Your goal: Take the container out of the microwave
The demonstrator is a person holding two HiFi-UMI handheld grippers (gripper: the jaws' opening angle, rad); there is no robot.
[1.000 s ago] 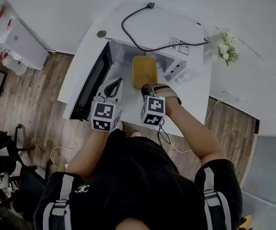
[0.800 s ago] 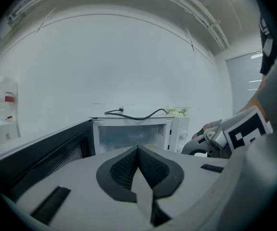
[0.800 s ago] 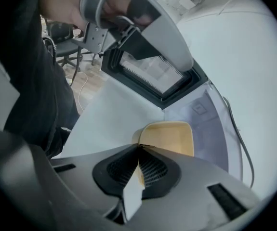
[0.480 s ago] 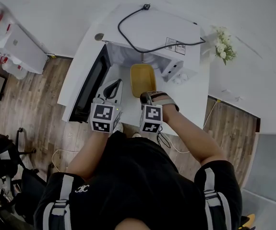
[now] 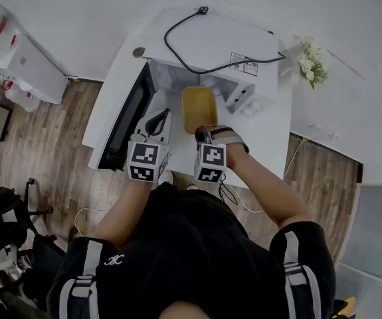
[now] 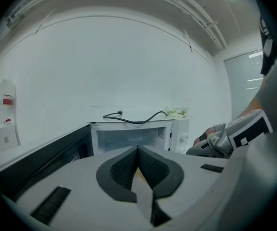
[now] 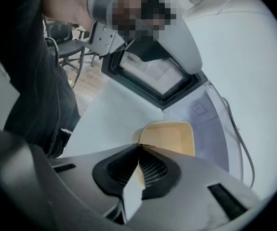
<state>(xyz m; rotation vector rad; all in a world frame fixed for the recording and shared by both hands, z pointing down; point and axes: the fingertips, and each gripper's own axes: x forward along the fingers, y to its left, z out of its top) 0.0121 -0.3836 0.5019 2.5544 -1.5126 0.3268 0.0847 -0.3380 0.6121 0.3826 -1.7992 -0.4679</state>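
A yellow rectangular container lies on the white table, just in front of the open white microwave. My right gripper is shut on the container's near rim. In the right gripper view the pads meet at the edge of the container, where the right gripper pinches it. My left gripper hangs to the left of the container, beside the swung-open door. The left gripper is shut with nothing held and points at the microwave cavity.
A black power cable lies on the microwave's top. White flowers stand at the table's right back. The open door juts out at the left. A white cabinet and dark chairs stand on the wooden floor.
The right gripper has drawn the container slightly out from the microwave mouth toward the table's front. The left gripper has stayed put.
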